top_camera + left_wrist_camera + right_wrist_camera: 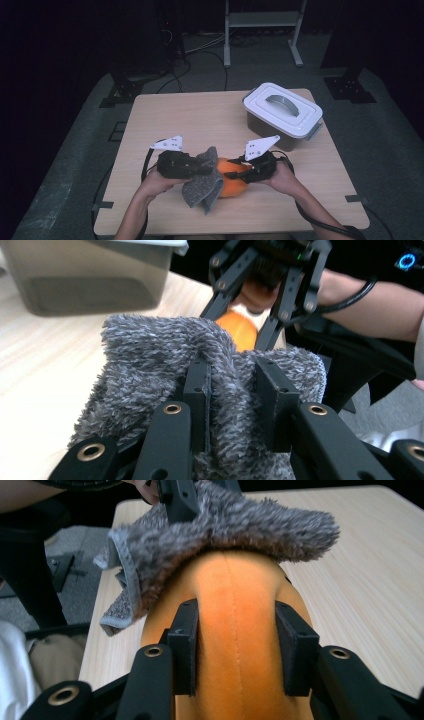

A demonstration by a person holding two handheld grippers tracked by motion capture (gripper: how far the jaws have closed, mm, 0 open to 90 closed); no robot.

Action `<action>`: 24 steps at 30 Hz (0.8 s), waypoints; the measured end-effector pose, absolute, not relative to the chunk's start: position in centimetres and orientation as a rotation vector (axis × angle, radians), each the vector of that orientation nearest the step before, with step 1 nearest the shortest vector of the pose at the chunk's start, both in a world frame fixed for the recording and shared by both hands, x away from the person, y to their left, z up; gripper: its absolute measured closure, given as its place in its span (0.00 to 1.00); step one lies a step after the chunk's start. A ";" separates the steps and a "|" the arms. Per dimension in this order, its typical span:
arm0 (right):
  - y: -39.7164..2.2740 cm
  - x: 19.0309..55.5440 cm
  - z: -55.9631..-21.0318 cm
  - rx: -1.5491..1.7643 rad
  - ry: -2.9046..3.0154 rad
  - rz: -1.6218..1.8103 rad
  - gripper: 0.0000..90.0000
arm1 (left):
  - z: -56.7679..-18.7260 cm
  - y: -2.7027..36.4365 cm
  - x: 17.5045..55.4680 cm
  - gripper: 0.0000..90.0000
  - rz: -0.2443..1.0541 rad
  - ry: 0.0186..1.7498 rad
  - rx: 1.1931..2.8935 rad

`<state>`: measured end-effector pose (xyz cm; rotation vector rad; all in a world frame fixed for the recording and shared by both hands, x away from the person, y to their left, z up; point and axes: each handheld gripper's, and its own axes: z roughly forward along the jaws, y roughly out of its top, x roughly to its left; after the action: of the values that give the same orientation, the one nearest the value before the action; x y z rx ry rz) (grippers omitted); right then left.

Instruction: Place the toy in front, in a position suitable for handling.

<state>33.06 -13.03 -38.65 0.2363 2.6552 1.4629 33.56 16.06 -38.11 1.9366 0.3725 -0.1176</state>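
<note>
A grey fuzzy cloth [202, 187] lies draped over one end of an orange plush thing [234, 189] near the table's front edge. My left gripper [210, 167] is shut on a fold of the cloth [150, 350], and its pads [197, 385] are sunk in the pile. From the other side my right gripper [236, 173] is shut on the orange plush [235, 590], with one pad [185, 640] pressed on each flank. In the right gripper view the cloth [225, 525] covers the plush's far end. The two grippers face each other closely.
A grey plastic box with a white handled lid [282, 115] stands at the back right of the wooden table [175, 115]. In the left gripper view the box [85, 280] is just behind the cloth. A metal frame and cables are on the floor beyond the table.
</note>
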 end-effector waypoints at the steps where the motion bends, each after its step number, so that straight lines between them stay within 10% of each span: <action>1: -12.9 33.2 -38.8 0.226 2.656 1.459 0.63 | -38.3 16.2 33.6 0.78 -0.114 0.381 1.961; 24: -19.6 31.5 -40.4 0.447 2.684 1.294 0.31 | -40.3 11.1 33.4 0.77 -0.200 0.347 1.988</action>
<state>31.52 -19.65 -40.37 0.4467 2.6841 1.2945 33.38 11.08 -40.32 1.9879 0.3466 -0.1999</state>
